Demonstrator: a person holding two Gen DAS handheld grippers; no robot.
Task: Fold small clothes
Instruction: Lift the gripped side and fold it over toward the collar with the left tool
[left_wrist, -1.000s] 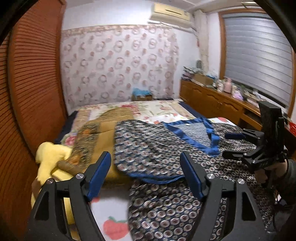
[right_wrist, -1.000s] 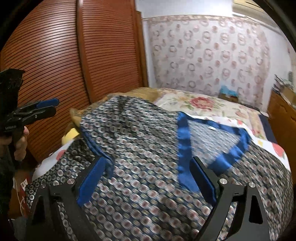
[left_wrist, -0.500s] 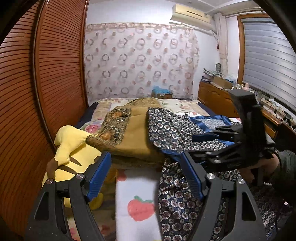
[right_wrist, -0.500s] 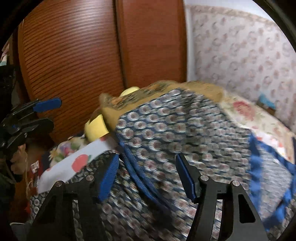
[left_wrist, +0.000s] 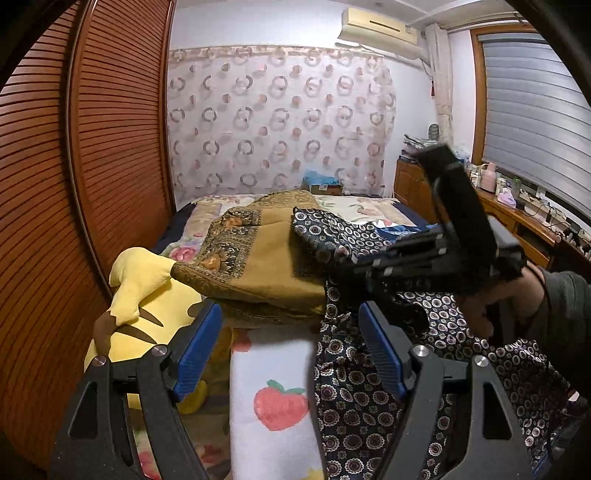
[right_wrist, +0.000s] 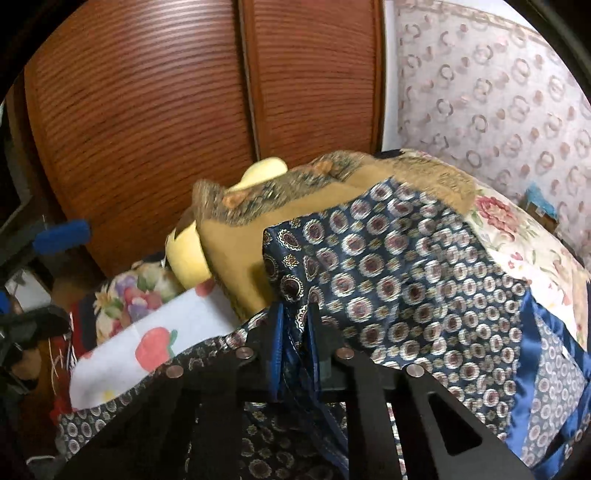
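A navy garment with round medallion print and blue trim (left_wrist: 340, 229) (right_wrist: 406, 266) lies spread on the bed, its left part resting on a mustard blanket. My right gripper (right_wrist: 295, 325) is at the garment's left edge, its jaws closing, with the blue-hemmed fold pinched between the pads. The left wrist view shows that same right gripper (left_wrist: 332, 269) reaching in from the right, a hand behind it. My left gripper (left_wrist: 291, 350) is open above the bed's near edge with nothing between its fingers.
A mustard blanket with a dark floral border (left_wrist: 266, 258) lies over a yellow plush toy (left_wrist: 140, 280) at the left. A white sheet with red fruit print (left_wrist: 273, 387) covers the near edge. Slatted wooden doors (left_wrist: 74, 184) stand close on the left, a wooden cabinet (left_wrist: 410, 184) on the right.
My right gripper has swept left across the garment to its left edge, and its jaws have gone from wide apart to nearly together on the hem. The left gripper stays open.
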